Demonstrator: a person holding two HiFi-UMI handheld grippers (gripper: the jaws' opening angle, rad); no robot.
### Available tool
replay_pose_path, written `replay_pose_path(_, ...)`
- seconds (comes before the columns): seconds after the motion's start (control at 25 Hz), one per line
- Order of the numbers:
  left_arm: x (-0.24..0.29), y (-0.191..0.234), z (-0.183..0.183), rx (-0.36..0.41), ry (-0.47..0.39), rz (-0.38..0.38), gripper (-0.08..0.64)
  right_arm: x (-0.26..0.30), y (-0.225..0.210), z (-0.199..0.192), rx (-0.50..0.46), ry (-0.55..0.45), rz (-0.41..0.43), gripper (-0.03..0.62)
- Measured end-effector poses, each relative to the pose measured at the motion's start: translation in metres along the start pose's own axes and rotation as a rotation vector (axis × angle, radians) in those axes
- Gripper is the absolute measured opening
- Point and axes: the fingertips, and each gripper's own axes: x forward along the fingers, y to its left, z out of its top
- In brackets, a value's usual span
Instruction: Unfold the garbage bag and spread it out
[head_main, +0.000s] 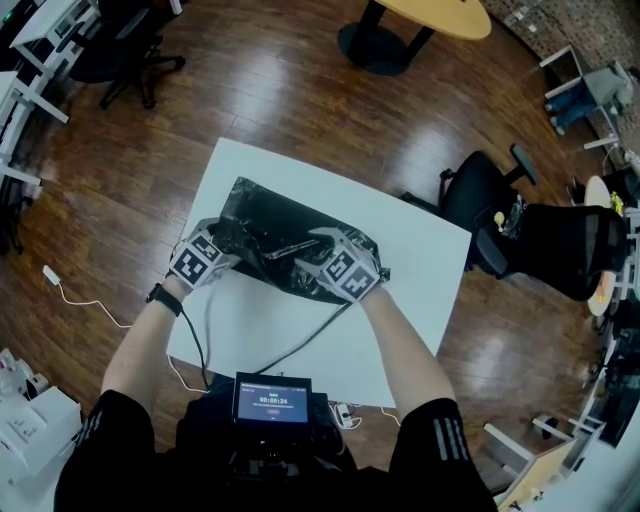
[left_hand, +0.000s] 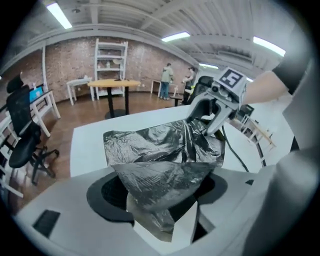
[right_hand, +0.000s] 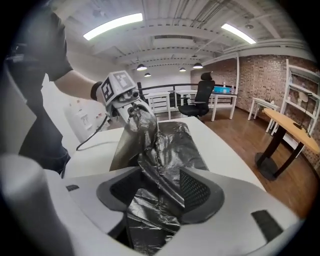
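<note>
Black bag crumpled on white table, lying between both tongs. Left tongs gaping wide, plastic draped slack between jaws; right tongs likewise. Overhead only: bag's whole outline; close up only: unpinched folds.

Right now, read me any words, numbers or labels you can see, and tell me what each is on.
Small screen: a row of digits like a timer, too small to read.
Cubes on left gripper and right gripper: square markers, no words.
Garbage bag: no print.
</note>
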Motion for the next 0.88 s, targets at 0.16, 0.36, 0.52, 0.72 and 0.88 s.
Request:
replay_pose_path(0.16,-0.009,0.013,-0.009,-0.001,0.017,0.02,0.351,0.016,0.005,-0.014,0.008,0.045,-0.012,0.275)
replay_pose_path(0.36,-0.015,0.011,-0.028,0.006,0.084,0.01,0.351,0.026,-0.004,-0.04,0.019,0.138,-0.025,0.284)
replay_pose_path(0.52,-0.015,0.014,-0.05,0.007,0.127,0.008,0.351,0.031,-0.002,-0.047,0.02,0.159,-0.036,0.319)
replay_pose_path(0.72,-0.021,0.017,-0.056,-0.003,0.114,0.013,0.351,0.025,-0.008,-0.034,0.024,0.114,-0.069,0.319)
replay_pose_path(0.88,-0.041,0.025,-0.045,0.0,0.058,0.055,0.351,-0.007,-0.02,-0.002,0.06,-0.036,-0.161,0.322)
